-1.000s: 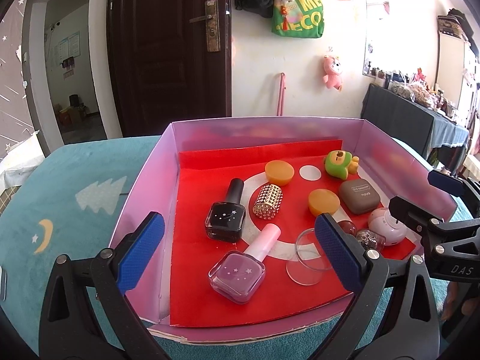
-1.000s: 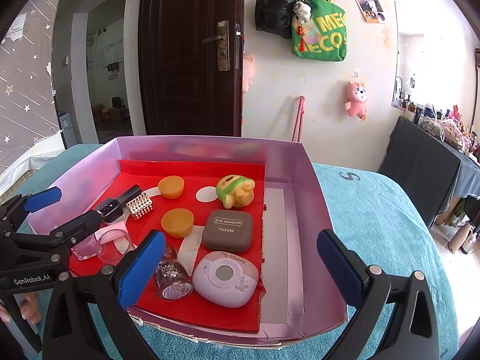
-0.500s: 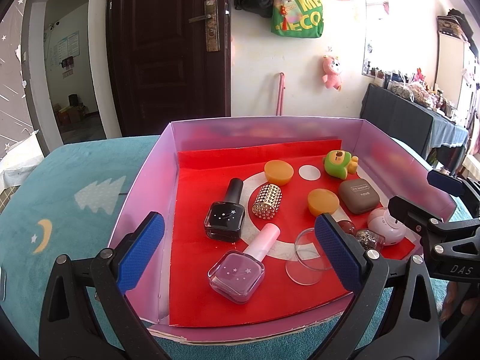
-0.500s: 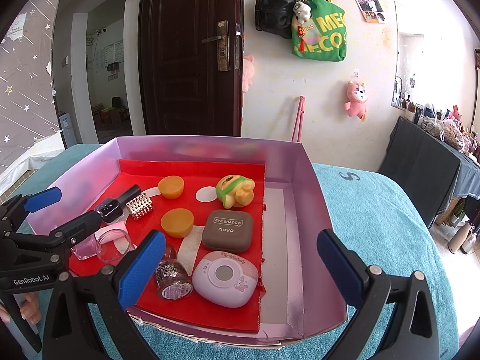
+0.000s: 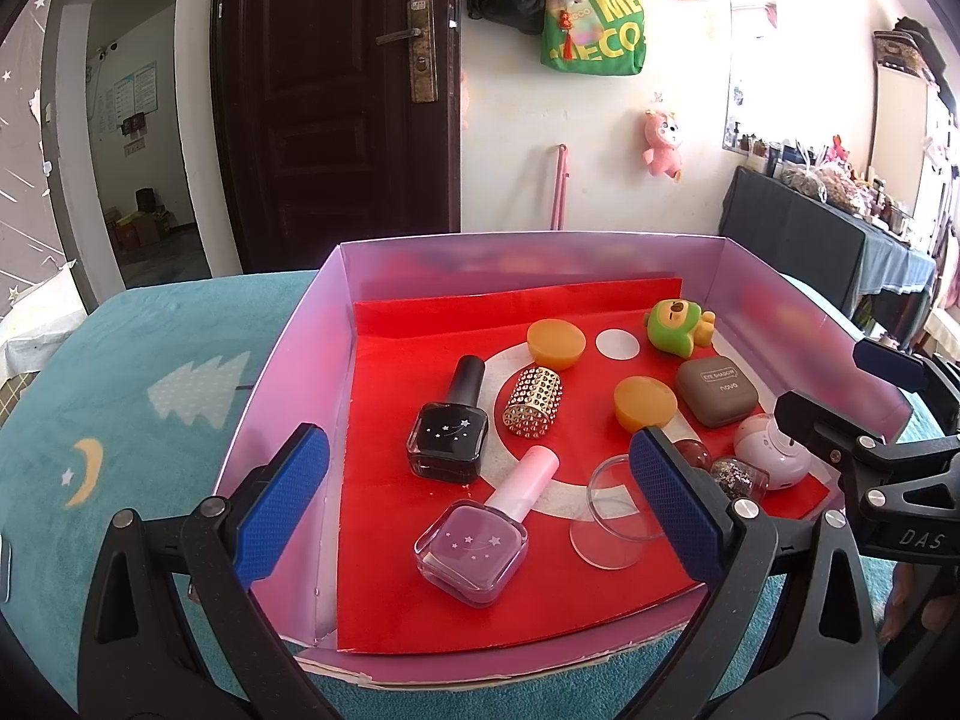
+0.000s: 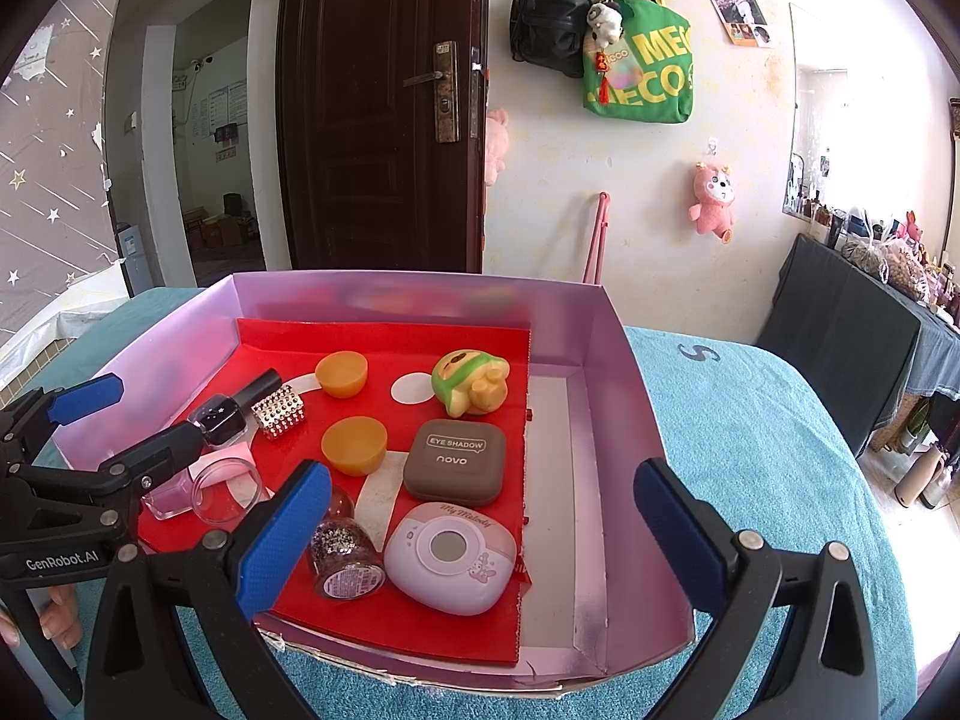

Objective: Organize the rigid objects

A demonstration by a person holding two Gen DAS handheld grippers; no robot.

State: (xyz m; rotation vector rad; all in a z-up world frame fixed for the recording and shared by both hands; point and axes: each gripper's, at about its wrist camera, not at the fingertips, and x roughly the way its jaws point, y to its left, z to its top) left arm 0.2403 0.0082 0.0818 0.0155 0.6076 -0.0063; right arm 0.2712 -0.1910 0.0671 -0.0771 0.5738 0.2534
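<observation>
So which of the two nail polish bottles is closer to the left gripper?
The pink square nail polish bottle with the pale pink cap lies nearer the left gripper. The black square nail polish bottle with the black cap lies farther back.

In the pink box (image 5: 282, 354) before me lie black (image 5: 447, 429) and pink polish bottles (image 5: 480, 531), a studded gold cylinder (image 5: 533, 403), two orange cups (image 5: 556, 343), a brown compact (image 5: 715, 390) and a green toy (image 5: 677, 327).

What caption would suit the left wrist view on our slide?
Open left gripper poised over a purple box of cosmetics, pink nail polish bottle nearest.
</observation>
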